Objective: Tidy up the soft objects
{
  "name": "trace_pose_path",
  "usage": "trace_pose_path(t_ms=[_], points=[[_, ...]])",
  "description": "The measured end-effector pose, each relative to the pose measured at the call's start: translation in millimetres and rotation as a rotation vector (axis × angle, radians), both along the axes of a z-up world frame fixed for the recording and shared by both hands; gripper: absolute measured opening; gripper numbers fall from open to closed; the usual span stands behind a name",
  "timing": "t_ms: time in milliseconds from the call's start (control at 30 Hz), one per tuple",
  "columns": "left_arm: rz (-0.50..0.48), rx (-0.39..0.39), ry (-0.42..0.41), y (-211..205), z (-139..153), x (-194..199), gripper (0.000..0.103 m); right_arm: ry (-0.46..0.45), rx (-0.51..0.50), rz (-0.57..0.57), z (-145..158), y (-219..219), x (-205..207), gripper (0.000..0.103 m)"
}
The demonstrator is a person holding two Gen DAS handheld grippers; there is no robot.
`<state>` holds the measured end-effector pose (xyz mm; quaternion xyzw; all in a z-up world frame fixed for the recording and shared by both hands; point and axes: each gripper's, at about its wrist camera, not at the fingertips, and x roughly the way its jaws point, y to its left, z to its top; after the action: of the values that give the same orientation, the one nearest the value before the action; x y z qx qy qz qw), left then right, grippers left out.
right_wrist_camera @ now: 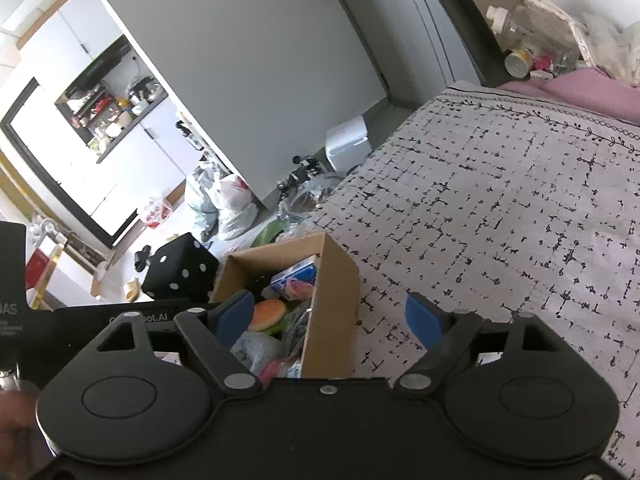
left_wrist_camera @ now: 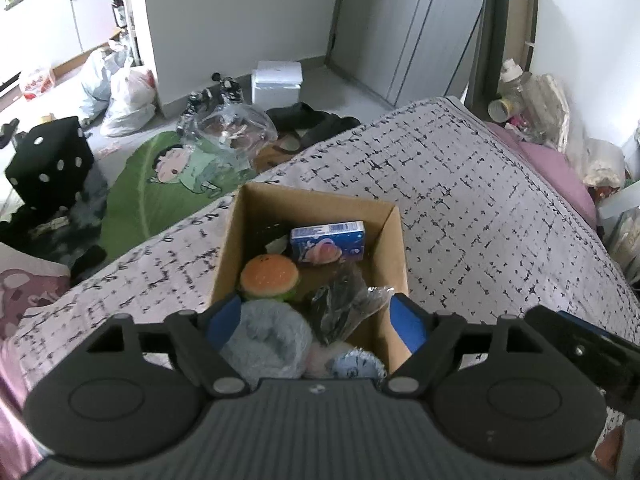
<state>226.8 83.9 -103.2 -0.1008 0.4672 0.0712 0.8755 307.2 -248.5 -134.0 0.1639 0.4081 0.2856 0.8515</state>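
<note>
Now we hover both tools — left tool (left_wrist_camera: 316, 322) and right tool (right_wrist_camera: 330, 318) spread, empty — over the cardboard box (left_wrist_camera: 394, 248); next, we judge, choose another soft item.

L gripper (left_wrist_camera: 318, 320) is hovering over cardboard box (left_wrist_camera: 394, 240) w/ blue pads (left_wrist_camera: 408, 322) spread wide, nothing between them. Box is sitting on patterned bedspread (left_wrist_camera: 480, 200). Inside: burger plush (left_wrist_camera: 269, 276) at 9 o'clock, blue packet (left_wrist_camera: 327, 241) leaning at 12, dark plastic-wrapped item (left_wrist_camera: 340, 308) at 3, grey fuzzy item (left_wrist_camera: 266, 338) at 6. Black dice cube (left_wrist_camera: 48, 160) is sitting on floor, far at 10.
</note>
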Motion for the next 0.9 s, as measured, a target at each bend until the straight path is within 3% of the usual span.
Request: trace_pose_path(t_ms=[233,700,900], points=[[0.019,0.019,-0.012,-3.2,17.3,-27.3,0.087,-0.031,-0.069,-0.052,12.9,-17.8,-16.0,0.103],[0.008,0.042,-0.064,-16.5,47.1,-79.8,0.095,-0.096,-0.064,-0.04,57.7,-33.2,-59.1,0.103],[-0.002,0.03,-0.09,-17.5,64.2,-100.6,0.1,-0.134,-0.112,-0.011,82.3,-32.2,-82.2,0.103]])
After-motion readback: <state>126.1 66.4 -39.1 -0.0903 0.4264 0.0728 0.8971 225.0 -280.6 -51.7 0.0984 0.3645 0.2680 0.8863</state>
